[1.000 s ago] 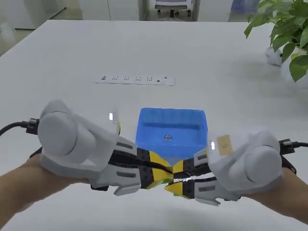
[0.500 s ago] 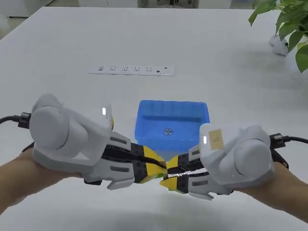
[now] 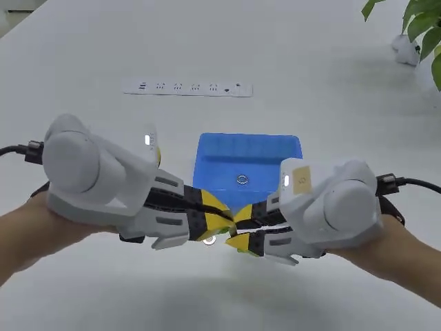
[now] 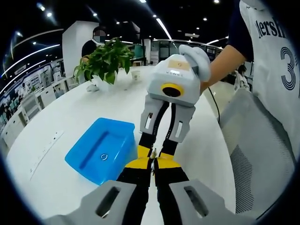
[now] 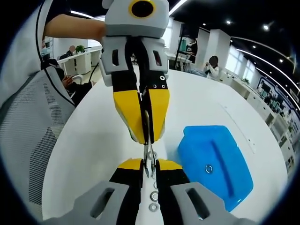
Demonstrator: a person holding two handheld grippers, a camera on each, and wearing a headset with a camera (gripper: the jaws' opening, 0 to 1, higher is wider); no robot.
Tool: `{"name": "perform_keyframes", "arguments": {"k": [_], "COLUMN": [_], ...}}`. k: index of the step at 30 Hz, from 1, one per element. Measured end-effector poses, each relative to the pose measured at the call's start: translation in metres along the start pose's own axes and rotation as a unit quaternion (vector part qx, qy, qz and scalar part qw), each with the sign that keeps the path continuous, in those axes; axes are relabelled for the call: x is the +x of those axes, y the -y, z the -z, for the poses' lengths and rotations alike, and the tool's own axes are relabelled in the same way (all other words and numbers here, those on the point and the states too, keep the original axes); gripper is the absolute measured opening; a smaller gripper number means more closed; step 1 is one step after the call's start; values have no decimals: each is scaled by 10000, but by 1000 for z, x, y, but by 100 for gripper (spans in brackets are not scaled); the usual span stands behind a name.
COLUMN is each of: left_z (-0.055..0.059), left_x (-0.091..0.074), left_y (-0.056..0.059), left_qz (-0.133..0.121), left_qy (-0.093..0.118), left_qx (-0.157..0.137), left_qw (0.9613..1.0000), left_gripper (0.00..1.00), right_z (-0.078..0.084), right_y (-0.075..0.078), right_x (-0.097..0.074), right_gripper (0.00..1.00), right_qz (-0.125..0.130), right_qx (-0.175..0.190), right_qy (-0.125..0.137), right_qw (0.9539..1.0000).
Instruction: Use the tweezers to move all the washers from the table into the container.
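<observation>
My left gripper [image 3: 222, 219] and right gripper [image 3: 242, 233] meet tip to tip just in front of the blue container [image 3: 275, 148]. The thin metal tweezers [image 5: 149, 152] run from the left gripper [image 5: 146, 133] into the jaws of my right gripper [image 5: 149, 166], and both sets of jaws are shut on them. The tweezer points hang above a short row of loose washers [image 5: 153, 196] on the white table; one washer [image 3: 209, 239] shows below the jaws. One washer [image 3: 242, 180] lies inside the container, also visible as a washer [image 4: 104, 156] in the container [image 4: 84, 154].
A white power strip [image 3: 187, 88] lies flat beyond the container. A potted plant [image 3: 422, 27] stands at the far right corner. The white table [image 3: 331, 89] stretches wide around the work. A mesh chair [image 5: 28, 136] and a person's body are close behind the grippers.
The head camera has tipped down, so the whole scene has slid. The grippers stay joined at the tips, slightly nearer the container, and a washer now shows under them.
</observation>
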State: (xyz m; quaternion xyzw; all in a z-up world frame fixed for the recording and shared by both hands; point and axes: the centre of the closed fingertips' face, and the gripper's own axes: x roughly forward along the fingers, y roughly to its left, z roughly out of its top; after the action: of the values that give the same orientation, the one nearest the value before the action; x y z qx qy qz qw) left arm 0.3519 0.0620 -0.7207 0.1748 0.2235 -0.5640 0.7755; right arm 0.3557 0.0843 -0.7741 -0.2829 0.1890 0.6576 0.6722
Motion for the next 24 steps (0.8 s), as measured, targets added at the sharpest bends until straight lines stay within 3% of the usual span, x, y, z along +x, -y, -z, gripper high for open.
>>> {"name": "perform_keyframes", "arguments": {"k": [24], "left_z": [2], "left_x": [0], "left_y": [-4], "left_qz": [-56], "left_qy": [-102], "left_qx": [79], "left_qw": [9999], "left_gripper": [6], "right_z": [0], "right_y": [4], "right_x": [4], "right_gripper": [12], "right_qz": [-19], "right_qx": [12], "right_qy": [70], "right_qw": [10000]}}
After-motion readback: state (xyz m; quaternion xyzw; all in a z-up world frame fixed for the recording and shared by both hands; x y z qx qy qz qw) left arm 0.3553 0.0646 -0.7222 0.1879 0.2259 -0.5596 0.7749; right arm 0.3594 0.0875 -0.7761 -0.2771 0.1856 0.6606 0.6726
